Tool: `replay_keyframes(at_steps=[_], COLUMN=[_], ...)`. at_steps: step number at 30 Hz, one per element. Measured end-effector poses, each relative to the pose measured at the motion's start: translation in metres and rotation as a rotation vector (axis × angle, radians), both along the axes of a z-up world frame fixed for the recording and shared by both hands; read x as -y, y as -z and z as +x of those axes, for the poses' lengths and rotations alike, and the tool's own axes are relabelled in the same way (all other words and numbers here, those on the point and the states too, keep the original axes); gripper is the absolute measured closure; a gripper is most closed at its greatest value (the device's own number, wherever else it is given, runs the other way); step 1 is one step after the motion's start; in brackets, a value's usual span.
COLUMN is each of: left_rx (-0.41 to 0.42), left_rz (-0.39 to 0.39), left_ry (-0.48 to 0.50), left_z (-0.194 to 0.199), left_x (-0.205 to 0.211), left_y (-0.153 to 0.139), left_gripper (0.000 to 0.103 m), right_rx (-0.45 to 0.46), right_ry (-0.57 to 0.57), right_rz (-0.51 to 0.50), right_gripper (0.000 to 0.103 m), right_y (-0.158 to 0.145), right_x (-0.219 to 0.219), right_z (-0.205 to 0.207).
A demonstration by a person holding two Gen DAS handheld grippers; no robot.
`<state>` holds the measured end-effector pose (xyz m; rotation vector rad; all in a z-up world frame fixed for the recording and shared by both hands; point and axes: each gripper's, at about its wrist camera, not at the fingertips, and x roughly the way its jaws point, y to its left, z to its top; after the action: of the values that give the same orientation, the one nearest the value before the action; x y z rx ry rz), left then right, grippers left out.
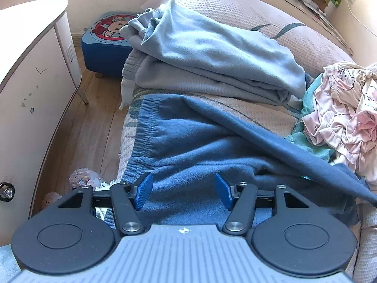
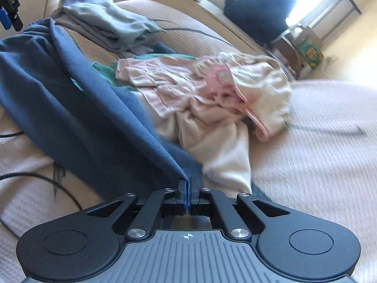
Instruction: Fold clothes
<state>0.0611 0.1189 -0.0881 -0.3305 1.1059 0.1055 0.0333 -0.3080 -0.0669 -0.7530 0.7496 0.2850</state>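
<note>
Right gripper (image 2: 187, 184) is clamped on an edge of the dark blue sweatshirt (image 1: 188, 146), pulling a taut ridge across the bed (image 1: 235, 11), apparently to spread it. Left gripper (image 1: 183, 193) hovers spread apart above the garment's lower centre, holding nothing. Folded grey-blue pile (image 1: 200, 54) sits upper centre.

The left wrist camera looked forward and down along the beige waffle-textured bed (image 1: 235, 9), close above the dark blue fleece garment (image 1: 188, 146), facing the stack of folded pale blue clothes (image 1: 207, 54). The right wrist camera sat low, tilted, looking across the bed (image 2: 318, 153). Both views shared the garment (image 2: 77, 108), the stack (image 2: 106, 21) and the crumpled pink-and-white clothes pile (image 1: 341, 108) (image 2: 212, 89).
</note>
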Motion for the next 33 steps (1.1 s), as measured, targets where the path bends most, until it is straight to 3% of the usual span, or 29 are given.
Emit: replay_keyframes(at_steps=[3,9,11,13,15,17,19,25,31,33], left_rx=[-0.01,-0.012,-0.012,-0.017,-0.022,-0.026,-0.03,-0.047,-0.023,-0.016], left_rz=[-0.001,0.015,0.003,-0.011,-0.023,-0.024,-0.021,-0.028,-0.062,-0.103], left_ry=[0.002,0.001,-0.034,-0.066,-0.08,-0.08,-0.077,-0.113,-0.249,-0.247], left_z=[0.001,-0.003,-0.005,-0.007,-0.007,-0.007,-0.007,-0.018,-0.044,-0.048], left_x=[0.001,0.001,-0.006,-0.013,-0.017,-0.017,-0.017,-0.029,-0.067,-0.073], left_y=[0.003,0.003,0.005,0.007,0.008,0.009,0.01,0.013,0.013,0.016], left_gripper=[0.046,0.045,0.043,0.043,0.043,0.043,0.043,0.043,0.045,0.046], right_rx=[-0.015,-0.098,-0.142,-0.152,-0.181,-0.189,-0.191,-0.271,-0.371,-0.401], right_ry=[0.02,0.064,0.053,0.019,-0.001,-0.019,-0.039,-0.203,-0.408,-0.452], right_rz=[-0.004,0.038,0.045,0.059,0.125,0.24,0.353,0.522,0.551,0.531], right_gripper=[0.102,0.101,0.094,0.083,0.081,0.078,0.07,0.067,0.068,0.068], right_y=[0.004,0.055,0.059,0.047,0.024,-0.002,-0.021,-0.027,-0.027,-0.024], right_x=[0.006,0.005,-0.001,-0.004,-0.005,-0.006,-0.016,-0.106,-0.22,-0.252], right_z=[-0.013,0.001,0.004,0.001,0.0,0.001,0.006,0.045,0.087,0.098])
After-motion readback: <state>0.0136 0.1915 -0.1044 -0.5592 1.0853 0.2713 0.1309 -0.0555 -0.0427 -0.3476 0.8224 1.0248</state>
